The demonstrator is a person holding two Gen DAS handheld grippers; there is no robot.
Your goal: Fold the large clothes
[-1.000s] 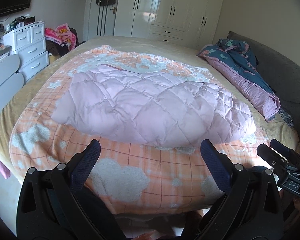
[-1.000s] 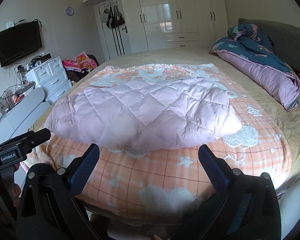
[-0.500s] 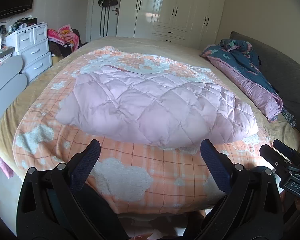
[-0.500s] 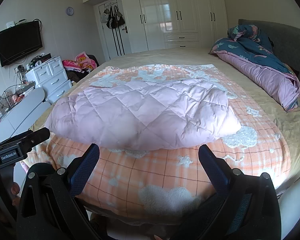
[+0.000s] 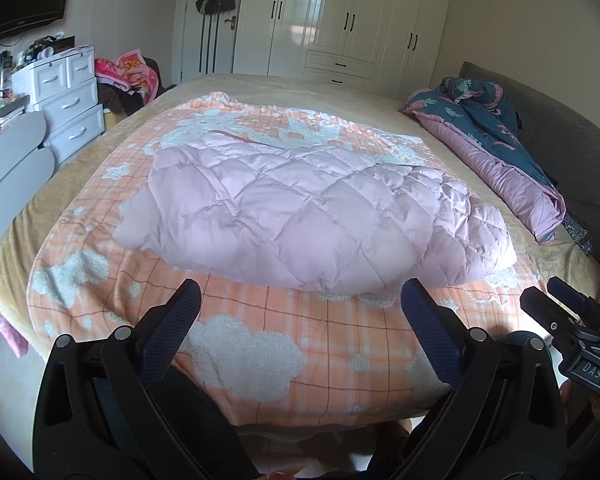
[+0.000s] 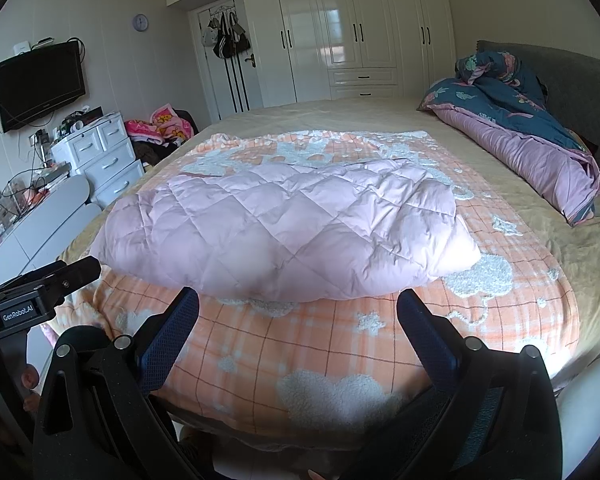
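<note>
A pale pink quilted puffer coat (image 5: 311, 216) (image 6: 284, 232) lies folded over in a thick bundle on the orange checked blanket (image 5: 284, 344) (image 6: 339, 344) that covers the bed. My left gripper (image 5: 300, 300) is open, held back at the bed's near edge, short of the coat, with nothing between its fingers. The right gripper (image 6: 298, 306) is open too, hovering at the near edge just in front of the coat's near fold. Each gripper's body shows at the side of the other's view.
A rolled blue and mauve duvet (image 5: 495, 148) (image 6: 531, 136) lies along the right side by a grey headboard (image 6: 579, 92). White drawers (image 5: 64, 96) and a grey rounded board (image 6: 40, 232) stand left of the bed. White wardrobes (image 6: 359, 32) line the far wall.
Both grippers stay open. The left wrist view has drifted a little to the left and back, so the coat sits slightly further right in it. The coat has not moved.
</note>
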